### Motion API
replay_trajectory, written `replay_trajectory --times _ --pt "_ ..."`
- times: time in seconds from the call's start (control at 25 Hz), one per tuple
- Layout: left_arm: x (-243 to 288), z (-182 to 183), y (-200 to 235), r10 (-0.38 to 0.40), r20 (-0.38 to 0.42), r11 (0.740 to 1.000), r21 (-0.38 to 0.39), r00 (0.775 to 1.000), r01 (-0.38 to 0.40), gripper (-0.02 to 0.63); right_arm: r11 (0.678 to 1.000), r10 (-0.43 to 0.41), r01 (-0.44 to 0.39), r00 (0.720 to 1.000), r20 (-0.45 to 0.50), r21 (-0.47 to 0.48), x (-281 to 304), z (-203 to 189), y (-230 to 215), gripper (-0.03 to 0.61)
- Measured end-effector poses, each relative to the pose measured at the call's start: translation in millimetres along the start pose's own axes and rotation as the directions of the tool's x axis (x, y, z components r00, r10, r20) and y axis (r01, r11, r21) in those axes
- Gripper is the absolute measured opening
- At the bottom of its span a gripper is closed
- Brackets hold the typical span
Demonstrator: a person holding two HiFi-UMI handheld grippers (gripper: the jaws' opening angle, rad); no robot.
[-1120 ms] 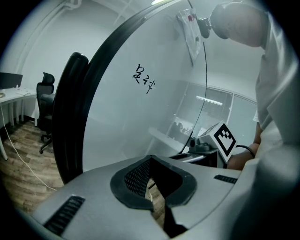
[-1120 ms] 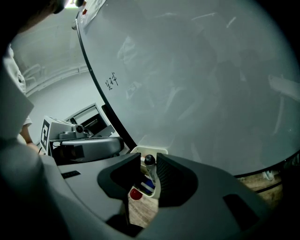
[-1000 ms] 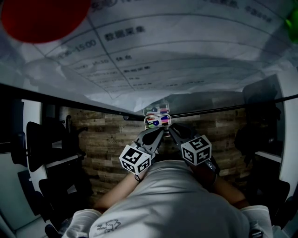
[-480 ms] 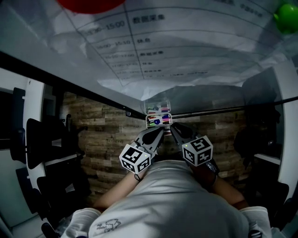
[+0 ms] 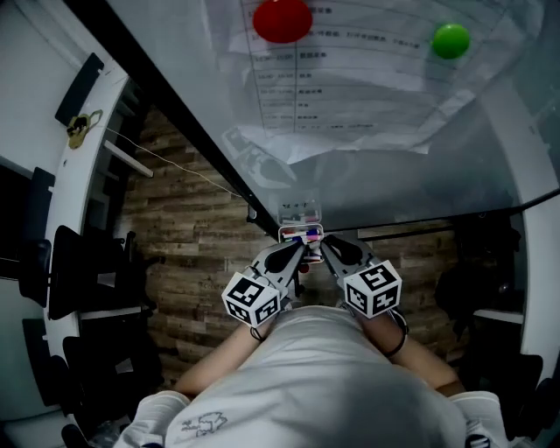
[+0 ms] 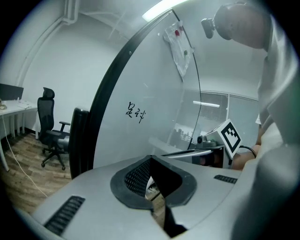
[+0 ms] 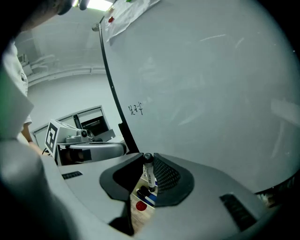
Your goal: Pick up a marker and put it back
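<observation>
A small clear marker box (image 5: 300, 234) with several coloured markers hangs at the whiteboard's (image 5: 385, 175) lower edge. Both grippers sit just below it, tips side by side. My right gripper (image 7: 146, 176) is shut on a white marker (image 7: 149, 174) with a black cap, which stands upright against its ribbed pad. Under it lie a blue marker (image 7: 149, 198) and a red cap (image 7: 140, 206) in the box. In the head view the right gripper (image 5: 327, 248) points at the box. My left gripper (image 5: 299, 251), (image 6: 151, 180) has its jaws together, and I see nothing gripped between them.
A printed sheet (image 5: 350, 87) is pinned to the board by a red magnet (image 5: 282, 19) and a green magnet (image 5: 451, 40). Black handwriting (image 6: 135, 111) marks the board. Office chairs (image 5: 79, 271) stand on the wood floor at the left. A black board frame (image 5: 184, 131) runs diagonally.
The head view has swung, so the board, sheet and magnets now sit differently in frame. Both grippers stay at the marker box, almost unmoved.
</observation>
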State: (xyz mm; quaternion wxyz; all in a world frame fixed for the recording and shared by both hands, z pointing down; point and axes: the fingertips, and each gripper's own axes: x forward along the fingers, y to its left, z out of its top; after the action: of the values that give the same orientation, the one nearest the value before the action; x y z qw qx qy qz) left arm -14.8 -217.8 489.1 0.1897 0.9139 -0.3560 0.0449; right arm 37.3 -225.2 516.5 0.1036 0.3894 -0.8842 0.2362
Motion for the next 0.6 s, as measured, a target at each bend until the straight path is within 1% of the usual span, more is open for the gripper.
replay_trajectory --times 0.16,0.36,0.6 --pt "-6 19 -3 -0.007 0.042 0.999 0.036 0.999 0.005 0.006 0.999 0.002 0.0 1.0 0.029 -0.044 -8 16 9 0.074" --pt "-10 38 -8 -0.025 0.082 0.996 0.082 0.996 0.018 0.006 0.995 -0.007 0.016 0.996 0.094 -0.096 -18 42 17 0.074" --pt "-14 55 -14 -0.046 0.116 0.991 0.131 0.992 0.031 0.006 0.992 -0.012 0.031 0.989 0.151 -0.126 -26 62 22 0.073"
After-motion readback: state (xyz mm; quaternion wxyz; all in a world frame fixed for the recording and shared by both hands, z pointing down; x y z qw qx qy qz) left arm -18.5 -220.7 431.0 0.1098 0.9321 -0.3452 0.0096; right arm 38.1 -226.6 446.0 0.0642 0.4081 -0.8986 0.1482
